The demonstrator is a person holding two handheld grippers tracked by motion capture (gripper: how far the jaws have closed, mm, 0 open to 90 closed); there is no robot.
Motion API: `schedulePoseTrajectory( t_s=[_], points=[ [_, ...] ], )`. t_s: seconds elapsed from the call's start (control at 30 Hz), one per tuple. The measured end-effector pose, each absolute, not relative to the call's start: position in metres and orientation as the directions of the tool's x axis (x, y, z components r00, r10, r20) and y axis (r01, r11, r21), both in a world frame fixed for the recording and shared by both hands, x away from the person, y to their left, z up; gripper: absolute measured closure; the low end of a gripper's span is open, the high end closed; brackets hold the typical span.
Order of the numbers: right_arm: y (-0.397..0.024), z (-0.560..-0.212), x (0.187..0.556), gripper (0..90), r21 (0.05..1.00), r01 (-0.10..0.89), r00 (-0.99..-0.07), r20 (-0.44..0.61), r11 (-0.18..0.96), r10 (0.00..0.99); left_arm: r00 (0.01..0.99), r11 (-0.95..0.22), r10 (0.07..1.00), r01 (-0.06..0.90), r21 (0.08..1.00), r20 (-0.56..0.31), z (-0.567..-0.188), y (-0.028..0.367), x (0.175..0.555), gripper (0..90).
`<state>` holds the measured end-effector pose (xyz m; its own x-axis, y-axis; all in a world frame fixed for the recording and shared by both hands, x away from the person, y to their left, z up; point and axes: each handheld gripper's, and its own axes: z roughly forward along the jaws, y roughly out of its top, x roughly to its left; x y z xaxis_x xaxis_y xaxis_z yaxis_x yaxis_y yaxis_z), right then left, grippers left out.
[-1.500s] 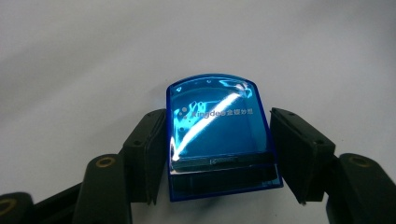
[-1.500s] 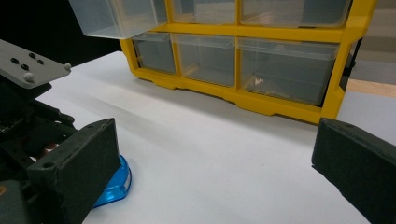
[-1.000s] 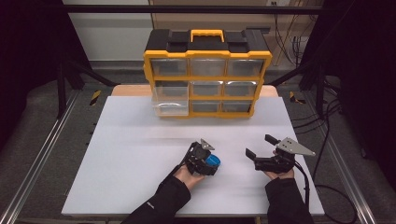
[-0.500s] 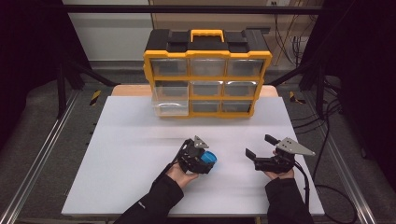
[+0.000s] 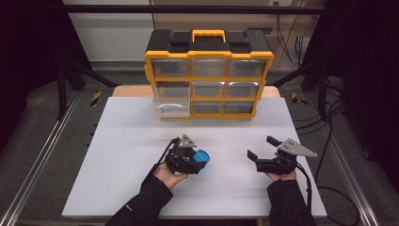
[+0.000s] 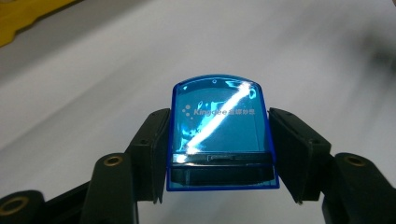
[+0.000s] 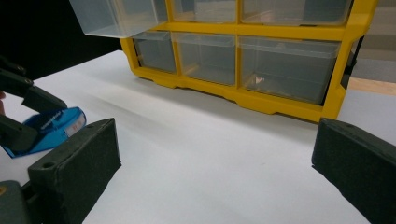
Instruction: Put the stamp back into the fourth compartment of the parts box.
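- White table (image 5: 141, 141) carries a yellow drawer cabinet (image 5: 209, 75) at its far edge; one clear drawer (image 5: 171, 104) is pulled out.
- Left gripper (image 5: 197, 160): jaws clamped on a blue translucent case (image 6: 217, 130), held between them.
- Right gripper (image 5: 261, 148): jaws apart, empty, the cabinet ahead of them.

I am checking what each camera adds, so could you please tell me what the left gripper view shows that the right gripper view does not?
The left gripper view alone shows the pale lettering on the blue case and both jaws of the left gripper pressed against its sides. The right gripper view alone shows the yellow drawer cabinet, its clear drawer pulled out, and the open right gripper. Both show the blue case and the white table.
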<state>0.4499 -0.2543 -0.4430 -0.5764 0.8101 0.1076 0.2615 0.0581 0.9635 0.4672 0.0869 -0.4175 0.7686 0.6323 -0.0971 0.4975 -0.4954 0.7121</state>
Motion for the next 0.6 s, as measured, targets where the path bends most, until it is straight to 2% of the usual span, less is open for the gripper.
schedulePoseTrajectory(
  t_s=[0.6],
  points=[
    [-0.254,-0.444,0.451,1.2,0.960,0.273,-0.581,0.115,0.060,0.806,0.756,-0.459,0.648,0.489,0.742,-0.098,-0.396,0.126,0.470,40.9]
  ],
)
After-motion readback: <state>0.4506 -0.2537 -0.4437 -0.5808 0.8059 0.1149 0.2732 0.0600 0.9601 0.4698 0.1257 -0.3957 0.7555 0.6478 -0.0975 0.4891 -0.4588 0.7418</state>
